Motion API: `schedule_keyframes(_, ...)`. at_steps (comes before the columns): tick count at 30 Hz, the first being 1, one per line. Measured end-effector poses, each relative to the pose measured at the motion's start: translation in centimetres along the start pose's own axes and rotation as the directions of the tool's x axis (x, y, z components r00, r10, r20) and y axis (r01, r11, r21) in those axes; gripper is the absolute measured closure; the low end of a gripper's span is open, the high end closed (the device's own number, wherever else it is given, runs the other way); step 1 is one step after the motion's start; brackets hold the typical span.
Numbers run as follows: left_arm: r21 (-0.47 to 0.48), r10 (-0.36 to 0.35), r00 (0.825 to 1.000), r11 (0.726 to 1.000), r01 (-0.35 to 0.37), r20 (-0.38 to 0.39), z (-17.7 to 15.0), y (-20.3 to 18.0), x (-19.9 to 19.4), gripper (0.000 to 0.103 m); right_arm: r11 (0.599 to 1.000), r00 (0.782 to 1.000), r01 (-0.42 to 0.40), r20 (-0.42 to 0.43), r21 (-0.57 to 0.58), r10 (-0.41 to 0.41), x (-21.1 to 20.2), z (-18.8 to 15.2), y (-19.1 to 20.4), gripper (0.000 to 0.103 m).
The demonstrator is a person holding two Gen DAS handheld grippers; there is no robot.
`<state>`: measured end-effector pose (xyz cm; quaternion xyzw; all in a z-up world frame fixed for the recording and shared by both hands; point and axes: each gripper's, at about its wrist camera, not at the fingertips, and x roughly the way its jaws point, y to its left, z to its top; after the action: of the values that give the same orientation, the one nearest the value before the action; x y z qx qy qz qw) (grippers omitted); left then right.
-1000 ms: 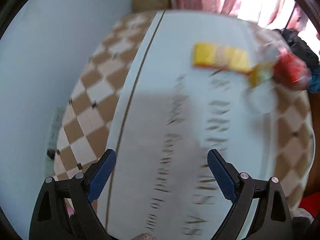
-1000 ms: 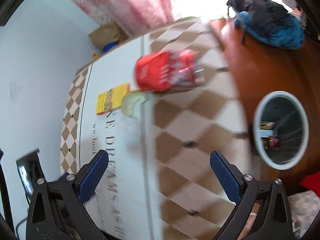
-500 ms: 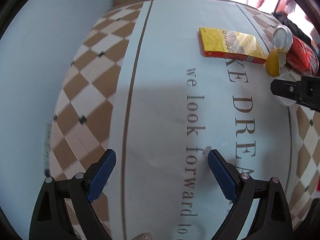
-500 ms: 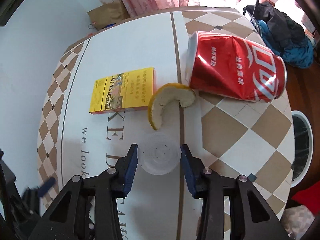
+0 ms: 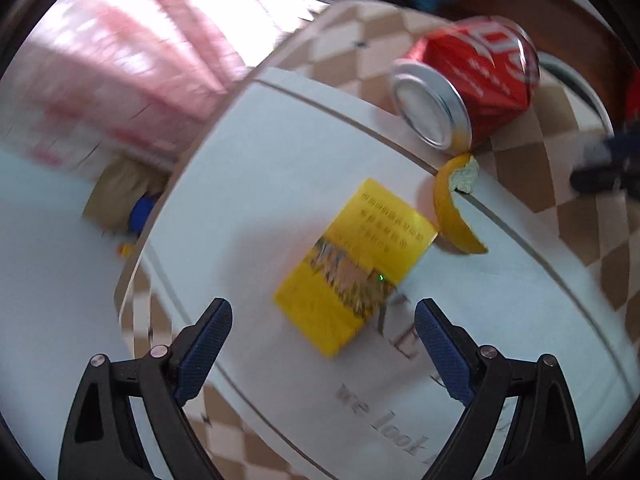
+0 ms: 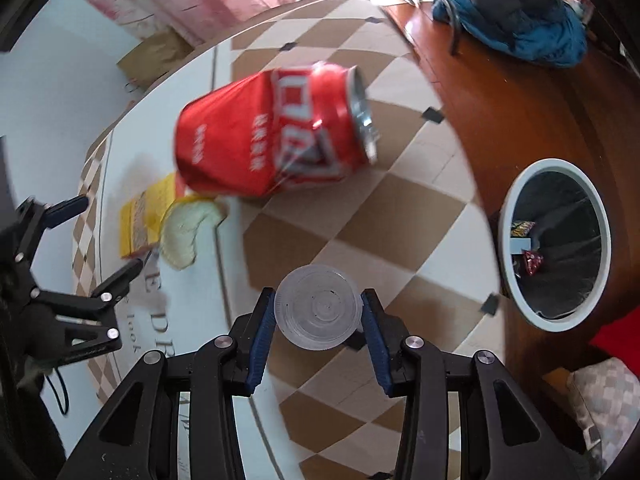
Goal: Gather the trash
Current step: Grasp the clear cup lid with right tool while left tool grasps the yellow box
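Left tool (image 5: 322,326) hanging wide open over the tabletop (image 5: 256,168), gripping nothing, blue pads either side of the near end of the yellow box (image 5: 354,266). Not touching it as far as can be told; picture blurred.

Yellow box lying flat on the white printed strip of the tabletop, corner pointing at the orange peel (image 5: 456,210). Peel sitting just beside the box, curled, straddling the brown line. Red can (image 5: 468,80) lying on its side just beyond the peel, silver end facing the left camera, dented.

Right tool (image 6: 318,320) clamping a clear plastic cup (image 6: 318,306) between its blue pads, cup bottom facing the camera. Cup appearing raised off the checkered tabletop; contact hard to call.

Going right in the right wrist view: left tool (image 6: 108,236) showing at the far left by the yellow box (image 6: 140,220) and peel (image 6: 186,232), red can (image 6: 272,140) in the middle, blurred. White-rimmed bin (image 6: 506,240) standing on the wooden floor (image 6: 520,100) just past the tabletop edge, black liner, some wrappers inside. Blue and black bag (image 6: 516,12) lying on the floor further back.
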<state>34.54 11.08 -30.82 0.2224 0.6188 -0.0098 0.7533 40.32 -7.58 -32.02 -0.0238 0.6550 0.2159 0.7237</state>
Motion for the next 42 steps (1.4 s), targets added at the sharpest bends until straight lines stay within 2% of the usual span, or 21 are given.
schedule_keyframes(4,0.142,-0.045,0.997,0.988,0.053,-0.064,1.4,0.0,1.9,0.01,1.0,1.0,0.009,-0.005,0.005,-0.009,-0.3,1.0,-0.4,0.059)
schedule_keyframes(6,0.181,-0.071,0.996,0.98,0.079,-0.052,1.8,-0.2,1.6,0.012,1.0,1.0,0.012,-0.005,-0.005,-0.012,-0.5,1.3,-0.5,0.059)
schedule_keyframes(9,0.193,-0.137,0.989,0.97,0.146,-0.063,2.3,-0.1,1.9,0.024,1.0,1.0,0.014,-0.007,-0.016,-0.014,-0.3,1.6,0.0,0.059)
schedule_keyframes(10,0.181,-0.192,0.978,0.962,0.203,-0.076,2.5,0.2,1.8,0.041,1.0,1.0,0.015,-0.007,-0.02,-0.015,-0.3,1.7,0.2,0.059)
schedule_keyframes(12,0.155,-0.185,0.98,0.969,0.194,-0.074,2.7,0.3,1.7,0.044,0.999,1.0,0.019,-0.007,-0.03,-0.019,-0.3,1.6,0.3,0.058)
schedule_keyframes(14,0.103,-0.208,0.976,0.971,0.214,-0.063,2.3,0.3,1.4,0.044,0.999,1.0,0.018,-0.011,-0.036,-0.018,-0.2,1.2,0.5,0.058)
schedule_keyframes(16,0.009,-0.224,0.972,0.974,0.226,-0.072,1.8,0.6,1.4,0.045,0.999,1.0,0.015,-0.019,-0.046,-0.016,-0.2,0.6,0.6,0.058)
schedule_keyframes(18,-0.101,-0.25,0.966,0.965,0.243,-0.07,1.1,0.9,0.9,0.052,0.998,0.999,0.008,-0.03,-0.059,-0.01,-0.3,-0.1,0.6,0.058)
schedule_keyframes(19,-0.158,-0.272,0.96,0.953,0.259,-0.063,0.6,1.1,0.5,0.059,0.998,0.999,0.007,-0.035,-0.066,-0.009,-0.3,-0.5,0.6,0.059)
schedule_keyframes(20,-0.186,-0.301,0.952,0.939,0.288,-0.048,0.1,0.8,-0.1,0.062,0.997,0.999,0.002,-0.043,-0.073,-0.005,-0.3,-0.9,0.6,0.059)
schedule_keyframes(22,-0.207,-0.293,0.954,0.938,0.277,-0.055,-0.7,0.0,-0.8,0.062,0.996,0.999,0.0,-0.053,-0.084,-0.005,-0.3,-1.5,0.6,0.058)
schedule_keyframes(23,-0.188,-0.28,0.958,0.946,0.265,-0.056,-1.1,-0.7,-1.1,0.061,0.996,0.998,0.002,-0.059,-0.09,-0.007,-0.3,-1.8,0.6,0.058)
schedule_keyframes(25,-0.141,-0.207,0.977,0.97,0.198,-0.053,-1.4,-1.7,-1.4,0.06,0.995,0.998,0.007,-0.064,-0.103,-0.014,-0.4,-2.3,0.6,0.058)
schedule_keyframes(30,-0.056,-0.144,0.988,0.988,0.141,-0.052,0.0,-1.7,-0.6,0.058,0.995,0.999,0.021,-0.046,-0.102,-0.026,-1.2,-2.6,0.2,0.058)
schedule_keyframes(32,-0.03,-0.157,0.985,0.987,0.155,-0.074,0.9,-0.9,0.3,0.055,0.995,0.999,0.02,-0.039,-0.096,-0.024,-1.6,-2.4,0.1,0.058)
schedule_keyframes(33,-0.015,-0.159,0.984,0.987,0.158,-0.079,0.2,-0.2,0.2,0.055,0.995,0.999,0.021,-0.034,-0.095,-0.025,-1.8,-2.3,0.0,0.058)
schedule_keyframes(34,0.003,-0.167,0.982,0.986,0.168,-0.094,0.3,0.0,0.5,0.049,0.995,0.999,0.024,-0.03,-0.095,-0.027,-2.0,-2.2,0.0,0.058)
schedule_keyframes(35,0.027,-0.17,0.978,0.984,0.174,-0.119,0.6,0.3,1.3,0.037,0.995,0.999,0.028,-0.027,-0.094,-0.03,-2.1,-1.9,-0.1,0.058)
schedule_keyframes(37,0.071,-0.159,0.979,0.983,0.169,-0.128,1.0,0.5,2.0,0.026,0.996,0.999,0.027,-0.025,-0.087,-0.03,-2.1,-1.5,-0.3,0.058)
schedule_keyframes(42,0.006,-0.262,0.955,0.964,0.265,-0.143,1.4,2.8,3.3,0.025,0.996,0.999,0.026,-0.024,-0.087,-0.028,-1.9,-0.7,-0.2,0.059)
